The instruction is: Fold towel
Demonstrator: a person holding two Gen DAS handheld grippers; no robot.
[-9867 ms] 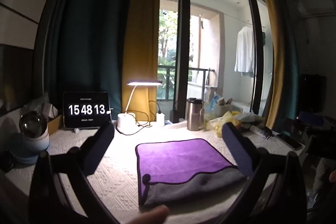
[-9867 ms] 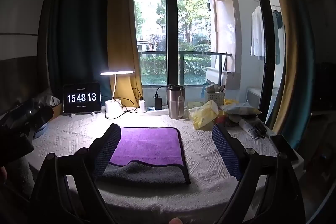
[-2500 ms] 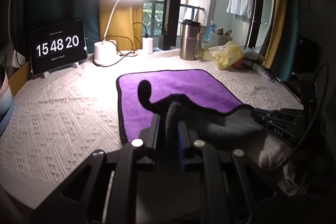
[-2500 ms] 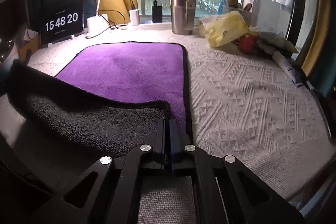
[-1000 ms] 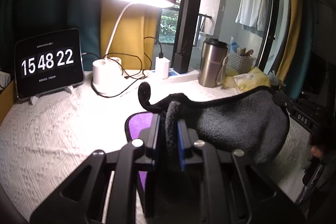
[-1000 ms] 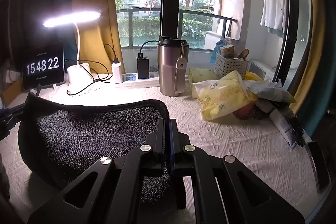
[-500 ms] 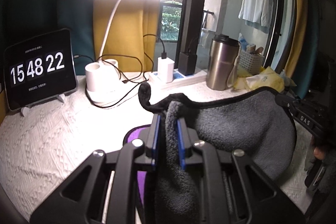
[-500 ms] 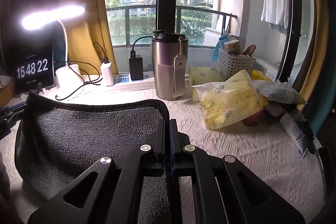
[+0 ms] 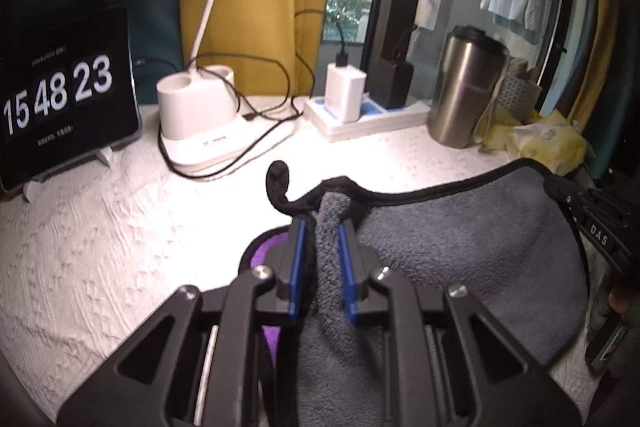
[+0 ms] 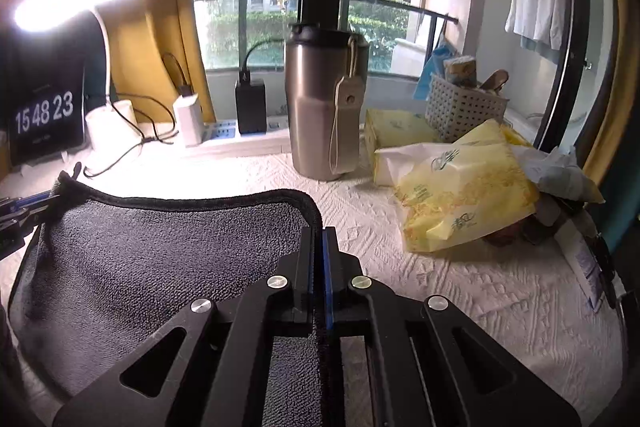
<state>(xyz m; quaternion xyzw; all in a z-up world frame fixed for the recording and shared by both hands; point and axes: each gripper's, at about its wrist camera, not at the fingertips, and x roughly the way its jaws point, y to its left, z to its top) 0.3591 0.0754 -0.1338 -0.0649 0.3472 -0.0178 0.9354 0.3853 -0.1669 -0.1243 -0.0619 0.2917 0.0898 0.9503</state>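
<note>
The towel [image 9: 460, 247] is grey on one side and purple on the other, with a black hem. Its near edge is lifted and carried toward the far side, grey side up. My left gripper [image 9: 322, 227] is shut on the towel's left corner, and a strip of purple [image 9: 260, 251] shows below it. My right gripper [image 10: 319, 231] is shut on the right corner of the towel [image 10: 160, 259]. The right gripper shows at the right edge of the left wrist view [image 9: 596, 219]. The left gripper shows at the left edge of the right wrist view [image 10: 24, 211].
A white textured cloth [image 9: 100, 247] covers the table. At the back stand a clock tablet [image 9: 60, 99], a lamp base [image 9: 196, 115] with cables, a power strip [image 9: 360, 115] and a steel tumbler [image 10: 324, 103]. Yellow packets [image 10: 460, 187] and a basket [image 10: 464, 111] lie at the right.
Both grippers have carried the towel's lifted edge further toward the back of the table; lamp, tumbler and power strip appear closer. The clock now reads 15 48 23.
</note>
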